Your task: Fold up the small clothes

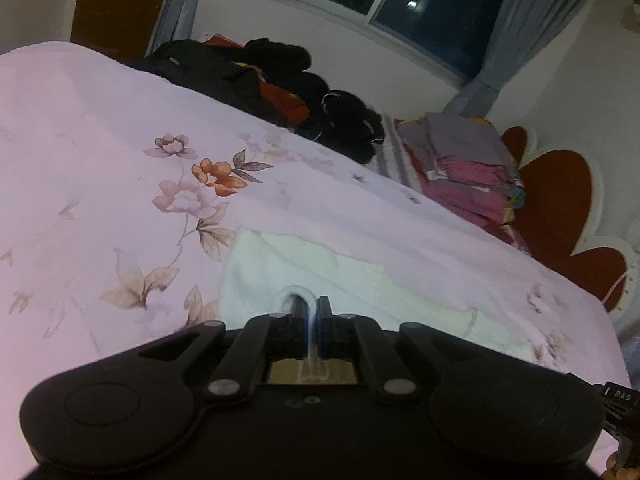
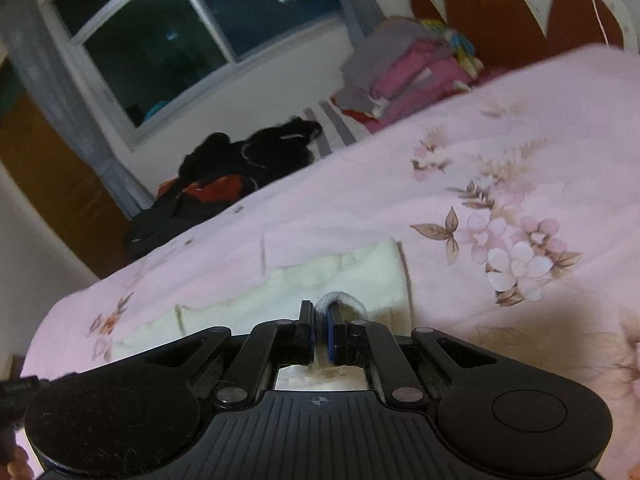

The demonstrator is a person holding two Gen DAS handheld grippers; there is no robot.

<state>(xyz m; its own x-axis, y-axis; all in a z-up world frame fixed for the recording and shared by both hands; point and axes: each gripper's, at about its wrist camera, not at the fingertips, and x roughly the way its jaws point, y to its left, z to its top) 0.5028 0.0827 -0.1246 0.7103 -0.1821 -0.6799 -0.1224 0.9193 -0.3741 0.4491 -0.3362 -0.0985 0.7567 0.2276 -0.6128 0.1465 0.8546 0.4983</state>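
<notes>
A bed (image 1: 100, 128) is lying under a smooth pink sheet printed with flowers. A cream, fuzzy small garment (image 1: 320, 276), possibly a towel given the blur, is lying on it, flat and roughly rectangular. The left gripper (image 1: 310, 308) and right gripper (image 2: 320, 312) fingers are each pinching a bunched fold of its near edge.

Light: dim indoor light with a pink cast, ahead of my grippers
Window (image 2: 192, 36): dark, lamp reflections in the glass
Blur: far clothes (image 2: 408, 68) smeared, softer beyond my right gripper
Edges: fisheye bending, dark corners
</notes>
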